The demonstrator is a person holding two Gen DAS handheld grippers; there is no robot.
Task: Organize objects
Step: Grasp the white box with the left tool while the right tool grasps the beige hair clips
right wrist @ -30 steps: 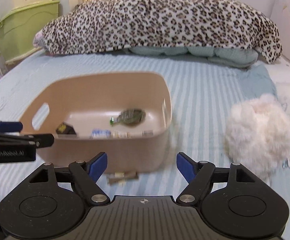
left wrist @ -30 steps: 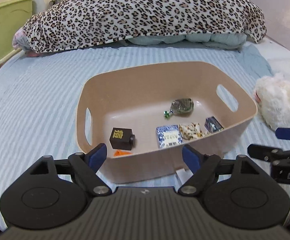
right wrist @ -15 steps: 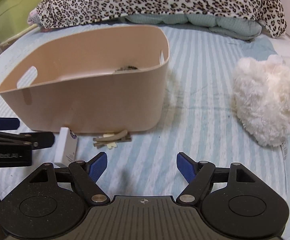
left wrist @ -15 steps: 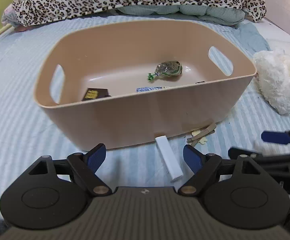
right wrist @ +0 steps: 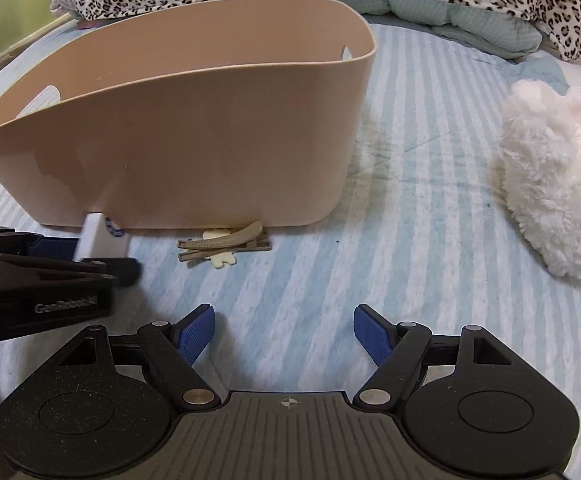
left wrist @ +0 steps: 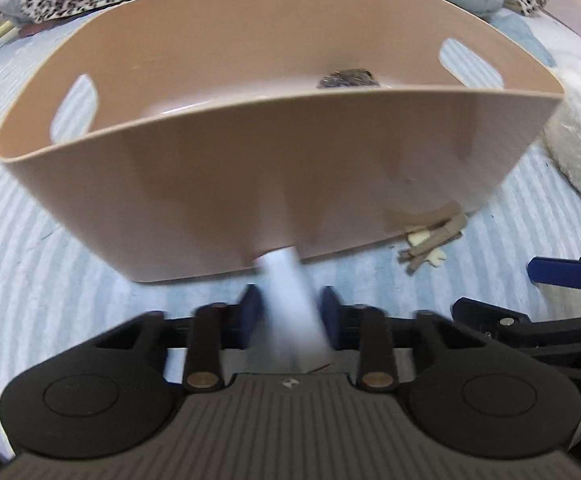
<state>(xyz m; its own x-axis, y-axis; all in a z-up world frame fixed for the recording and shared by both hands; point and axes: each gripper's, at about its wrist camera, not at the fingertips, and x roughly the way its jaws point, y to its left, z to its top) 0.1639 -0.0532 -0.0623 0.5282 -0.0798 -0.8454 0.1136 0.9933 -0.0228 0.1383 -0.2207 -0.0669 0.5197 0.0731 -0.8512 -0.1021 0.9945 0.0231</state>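
Left tool (left wrist: 288, 314) is clamped on the small white rectangular box (left wrist: 290, 300), at the beige plastic bin's (left wrist: 250, 184) near wall on the striped bed. Box should be lifted clear of the rim before release. Right tool (right wrist: 284, 332) is apart, idle.

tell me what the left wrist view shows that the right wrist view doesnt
Only the left wrist view looks over the bin's rim to a dark speckled item inside. Only the right wrist view shows the right gripper with jaws wide open and holding nothing, plus the green storage box. Both show the beige bin, the white box between the left gripper pads, the hair clips and the white plush.
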